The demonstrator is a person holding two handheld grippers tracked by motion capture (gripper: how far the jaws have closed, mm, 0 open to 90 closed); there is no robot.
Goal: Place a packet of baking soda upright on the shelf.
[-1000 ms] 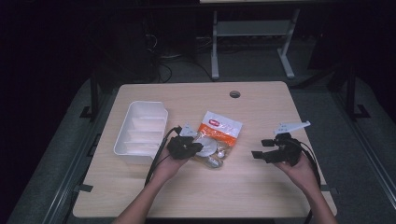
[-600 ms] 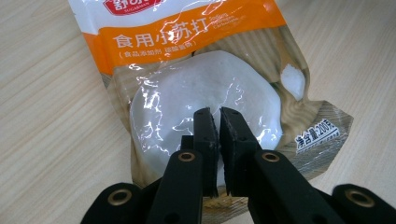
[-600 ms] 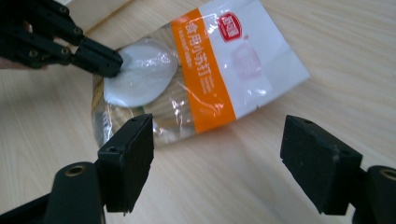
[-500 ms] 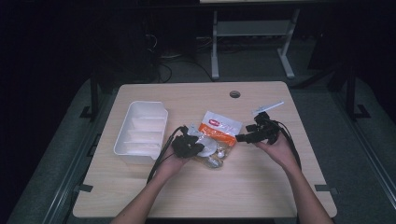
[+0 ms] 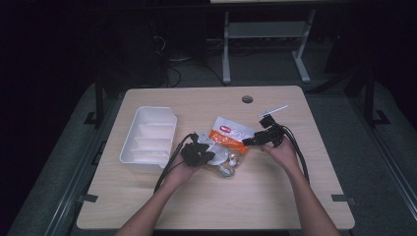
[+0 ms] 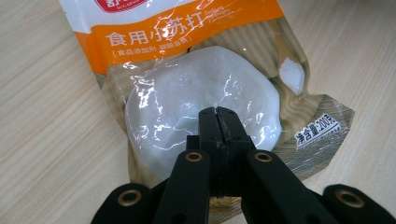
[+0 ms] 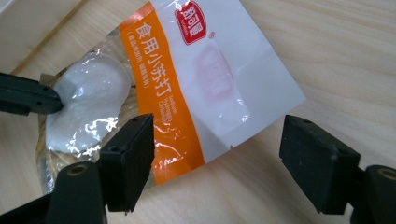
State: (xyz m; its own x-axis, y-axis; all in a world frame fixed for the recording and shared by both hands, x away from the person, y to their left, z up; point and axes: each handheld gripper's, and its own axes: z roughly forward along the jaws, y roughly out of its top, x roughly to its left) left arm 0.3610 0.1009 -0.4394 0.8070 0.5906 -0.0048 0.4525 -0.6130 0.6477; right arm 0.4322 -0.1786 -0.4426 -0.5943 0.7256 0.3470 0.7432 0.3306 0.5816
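Note:
A plastic bag (image 5: 231, 135) with a white top, an orange band and a lump of white powder lies mid-table. In the left gripper view the bag (image 6: 201, 93) lies under my left gripper (image 6: 217, 112), whose jaws have just been closing. They now meet on the film over the powder lump, and the film looks pinched between them. From above, the left gripper (image 5: 210, 155) sits at the bag's near end. My right gripper (image 7: 219, 135) is open, its jaws either side of the bag's (image 7: 187, 70) white top end, not touching. It reaches in from the right (image 5: 251, 141).
A white divided tray (image 5: 169, 118) stands to the left of the bag on the wooden table (image 5: 221, 206). A round cable hole (image 5: 247, 99) sits near the table's far edge. Dark floor and a metal frame lie beyond.
My right gripper has moved left from the table's right side up to the bag's far end. The left hand has stayed on the bag.

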